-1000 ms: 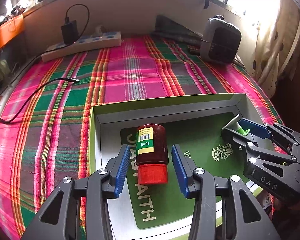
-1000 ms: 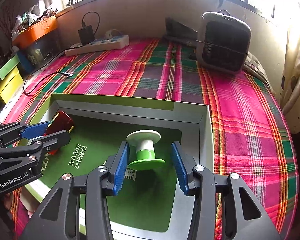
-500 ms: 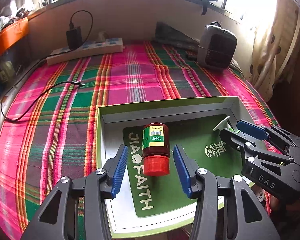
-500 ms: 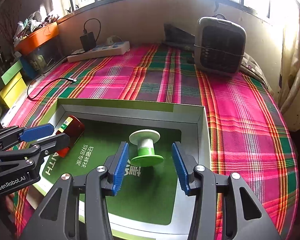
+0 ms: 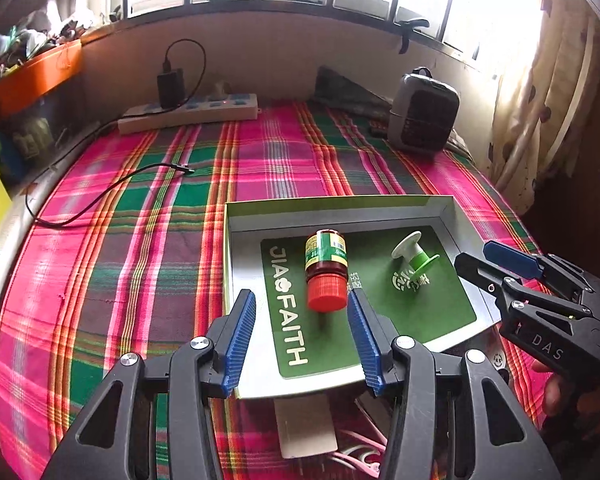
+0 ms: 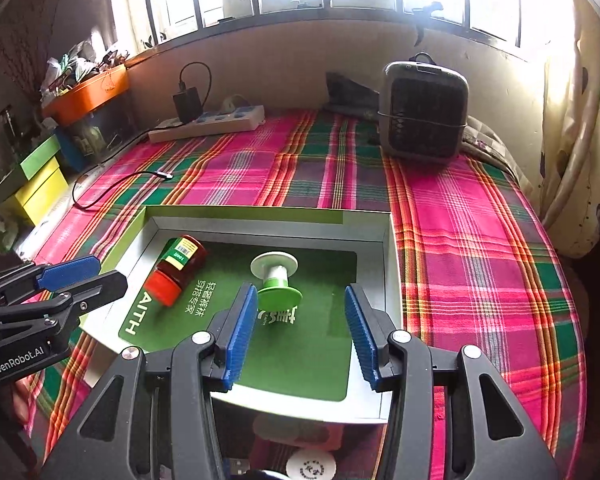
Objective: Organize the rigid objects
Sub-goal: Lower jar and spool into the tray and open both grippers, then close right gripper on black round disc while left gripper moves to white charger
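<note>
Lying on its side in the shallow green-lined box lid [image 5: 446,210], the red-capped pill bottle [image 5: 326,270] points its cap toward the left tool [image 5: 302,338], whose blue pads stand apart with nothing pressed between them. Just beside the bottle, a green-and-white spool [image 6: 276,278] rests tilted on the lid's green floor. The right tool [image 6: 300,334] hangs above the lid's near edge, its pads likewise apart and gripping nothing, the spool beyond its tips. The lid sits on a plaid-covered tabletop [image 6: 480,248], with a power strip [image 5: 190,114] and a small grey heater [image 6: 422,114] near the wall.
</note>
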Motion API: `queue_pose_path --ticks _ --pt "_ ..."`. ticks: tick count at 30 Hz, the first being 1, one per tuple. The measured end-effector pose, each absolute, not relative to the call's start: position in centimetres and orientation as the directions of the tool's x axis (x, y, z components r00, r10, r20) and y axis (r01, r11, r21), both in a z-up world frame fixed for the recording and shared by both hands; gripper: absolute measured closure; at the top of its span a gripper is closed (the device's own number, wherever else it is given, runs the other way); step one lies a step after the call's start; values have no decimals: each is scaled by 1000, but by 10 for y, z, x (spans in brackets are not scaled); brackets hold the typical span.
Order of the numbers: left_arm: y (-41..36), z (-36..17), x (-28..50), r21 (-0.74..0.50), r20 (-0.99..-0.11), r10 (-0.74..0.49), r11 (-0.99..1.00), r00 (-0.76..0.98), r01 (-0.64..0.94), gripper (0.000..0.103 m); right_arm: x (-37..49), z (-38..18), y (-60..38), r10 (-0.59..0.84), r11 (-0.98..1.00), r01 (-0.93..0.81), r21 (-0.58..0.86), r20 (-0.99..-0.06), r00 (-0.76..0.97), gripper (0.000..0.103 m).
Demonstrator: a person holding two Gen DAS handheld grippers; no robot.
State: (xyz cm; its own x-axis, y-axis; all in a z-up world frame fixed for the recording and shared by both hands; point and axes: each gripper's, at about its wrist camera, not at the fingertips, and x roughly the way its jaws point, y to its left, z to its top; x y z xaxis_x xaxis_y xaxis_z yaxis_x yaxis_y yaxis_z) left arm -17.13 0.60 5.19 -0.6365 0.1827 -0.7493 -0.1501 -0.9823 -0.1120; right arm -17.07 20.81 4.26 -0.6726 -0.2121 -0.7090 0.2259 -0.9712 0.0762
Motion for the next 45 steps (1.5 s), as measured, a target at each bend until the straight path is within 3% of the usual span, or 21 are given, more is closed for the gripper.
queue_pose_path --ticks 37,39,40,41,45 --pt "-32 32 -93 -208 -750 226 -973 -622 -102 56 -80 13 233 -238 -971 151 184 -736 -634 55" --pt "-33 30 -91 -216 -750 234 -971 -619 -105 56 -80 10 231 -238 -971 152 183 -742 -627 51" --pt "-33 29 -90 -219 -751 238 -970 -617 -108 56 -80 9 231 -239 -971 152 184 -743 -625 42" --pt "-33 28 -89 -222 -752 242 -969 -614 -110 56 -81 8 230 -241 -971 152 187 -745 -622 39" --pt "-35 26 -87 -231 -755 251 -966 -606 -112 56 -82 7 231 -211 -977 117 177 -744 -634 39"
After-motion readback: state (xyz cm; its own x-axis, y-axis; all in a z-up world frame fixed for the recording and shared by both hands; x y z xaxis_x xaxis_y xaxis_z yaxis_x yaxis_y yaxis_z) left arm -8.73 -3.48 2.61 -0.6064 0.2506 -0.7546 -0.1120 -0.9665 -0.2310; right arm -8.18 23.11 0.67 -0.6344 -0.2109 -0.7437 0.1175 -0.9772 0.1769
